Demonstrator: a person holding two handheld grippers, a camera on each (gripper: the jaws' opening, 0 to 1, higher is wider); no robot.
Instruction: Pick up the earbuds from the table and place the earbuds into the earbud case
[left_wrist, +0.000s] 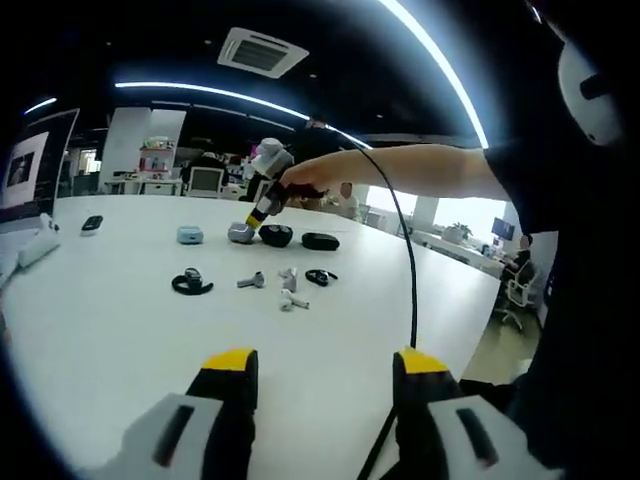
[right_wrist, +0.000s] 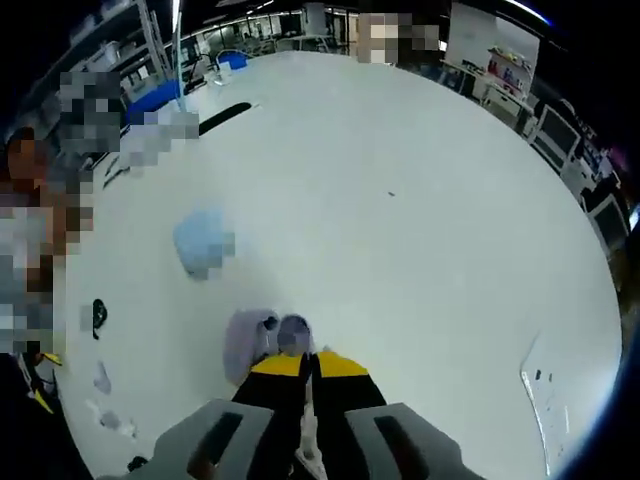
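Note:
My left gripper (left_wrist: 325, 362) hovers open above the near part of the white table (left_wrist: 120, 320), nothing between its yellow-tipped jaws. Ahead lie three small white earbuds (left_wrist: 288, 290) and two black ear-hook earbuds (left_wrist: 192, 284). Farther back, a hand holds my right gripper (left_wrist: 262, 205) with its tip down at an open grey earbud case (left_wrist: 240, 233). In the right gripper view the case (right_wrist: 262, 340) sits just past the jaws. My right gripper (right_wrist: 310, 366) is shut, with a thin pale sliver of an earbud (right_wrist: 308, 432) between the jaws.
A light blue case (left_wrist: 190, 235) and two black cases (left_wrist: 276, 236) stand beside the grey one. A small black object (left_wrist: 91, 224) and a white object (left_wrist: 40, 245) lie at the far left. A cable (left_wrist: 408, 270) hangs from the person's arm. Office desks surround the table.

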